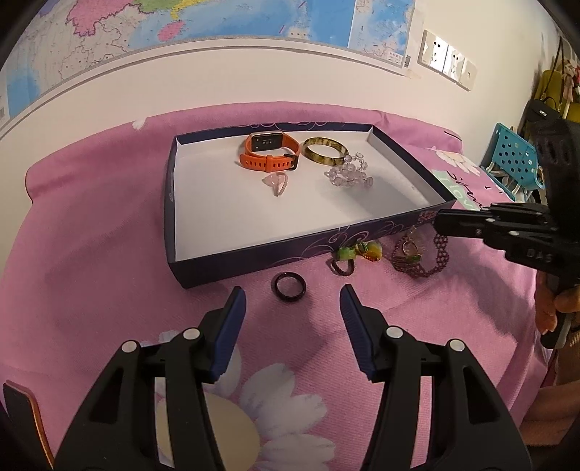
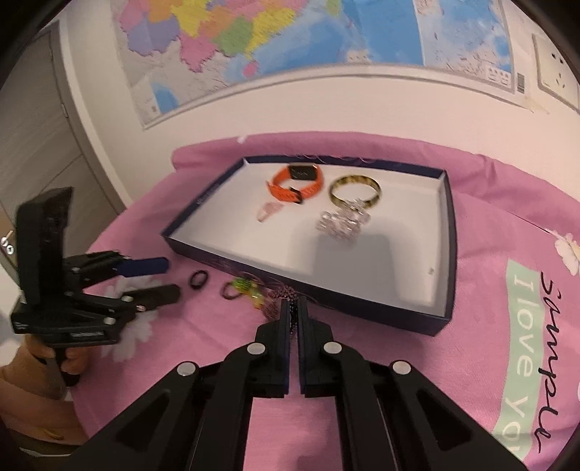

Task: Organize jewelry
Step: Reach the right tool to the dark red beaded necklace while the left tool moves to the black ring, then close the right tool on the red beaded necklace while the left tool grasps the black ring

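A shallow dark-blue box (image 1: 253,250) with a white floor holds an orange watch (image 1: 270,152), an amber bangle (image 1: 325,150), a clear bead bracelet (image 1: 349,172) and a pink stone (image 1: 277,183). On the pink cloth before it lie a black ring (image 1: 289,287), a small dark bead ring with green and yellow charms (image 1: 357,255), and a maroon bead bracelet (image 1: 422,255). My left gripper (image 1: 291,300) is open, just short of the black ring. My right gripper (image 2: 294,308) is shut on the maroon bead bracelet (image 2: 286,293), beside the box's front wall (image 2: 362,311).
The pink flowered cloth (image 1: 108,235) covers the table. A wall with a map (image 1: 217,25) and sockets (image 1: 447,59) rises close behind. A blue perforated basket (image 1: 514,155) and hanging bags stand at the far right.
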A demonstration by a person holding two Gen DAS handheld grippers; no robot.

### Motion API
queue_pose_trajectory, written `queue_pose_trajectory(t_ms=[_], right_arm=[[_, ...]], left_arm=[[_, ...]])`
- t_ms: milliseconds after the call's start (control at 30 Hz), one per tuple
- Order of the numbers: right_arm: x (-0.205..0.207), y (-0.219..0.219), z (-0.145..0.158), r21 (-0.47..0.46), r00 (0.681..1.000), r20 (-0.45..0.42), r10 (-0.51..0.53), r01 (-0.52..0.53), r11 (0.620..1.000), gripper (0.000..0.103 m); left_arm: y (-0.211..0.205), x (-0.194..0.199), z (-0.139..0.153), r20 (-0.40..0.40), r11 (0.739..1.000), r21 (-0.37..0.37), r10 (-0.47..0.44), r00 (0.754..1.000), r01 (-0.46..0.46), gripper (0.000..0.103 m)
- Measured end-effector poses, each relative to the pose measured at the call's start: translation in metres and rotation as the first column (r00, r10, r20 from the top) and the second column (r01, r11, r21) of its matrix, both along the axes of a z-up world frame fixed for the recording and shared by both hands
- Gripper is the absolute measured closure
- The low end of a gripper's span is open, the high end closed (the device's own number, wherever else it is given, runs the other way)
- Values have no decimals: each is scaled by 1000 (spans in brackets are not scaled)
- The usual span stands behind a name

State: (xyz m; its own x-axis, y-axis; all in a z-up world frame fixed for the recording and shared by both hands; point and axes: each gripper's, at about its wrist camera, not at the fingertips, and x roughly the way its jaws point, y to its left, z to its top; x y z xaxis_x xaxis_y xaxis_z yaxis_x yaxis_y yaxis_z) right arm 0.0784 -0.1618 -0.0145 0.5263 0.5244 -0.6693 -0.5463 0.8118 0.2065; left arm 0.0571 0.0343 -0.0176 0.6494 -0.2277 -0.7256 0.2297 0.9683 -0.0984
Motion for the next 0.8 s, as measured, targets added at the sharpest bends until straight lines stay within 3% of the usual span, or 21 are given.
queue_pose_trajectory(t_ms=[400, 800], right_arm=[[-12, -7, 1, 79, 999, -30, 40, -37, 996, 101], [-9, -25, -16, 84, 996, -88, -21, 29, 996, 101]], left_arm=[[-3, 4, -5, -18, 1000, 15, -2, 1000, 3, 50], [-21, 5, -1, -6, 998, 6, -55, 998, 55, 50]])
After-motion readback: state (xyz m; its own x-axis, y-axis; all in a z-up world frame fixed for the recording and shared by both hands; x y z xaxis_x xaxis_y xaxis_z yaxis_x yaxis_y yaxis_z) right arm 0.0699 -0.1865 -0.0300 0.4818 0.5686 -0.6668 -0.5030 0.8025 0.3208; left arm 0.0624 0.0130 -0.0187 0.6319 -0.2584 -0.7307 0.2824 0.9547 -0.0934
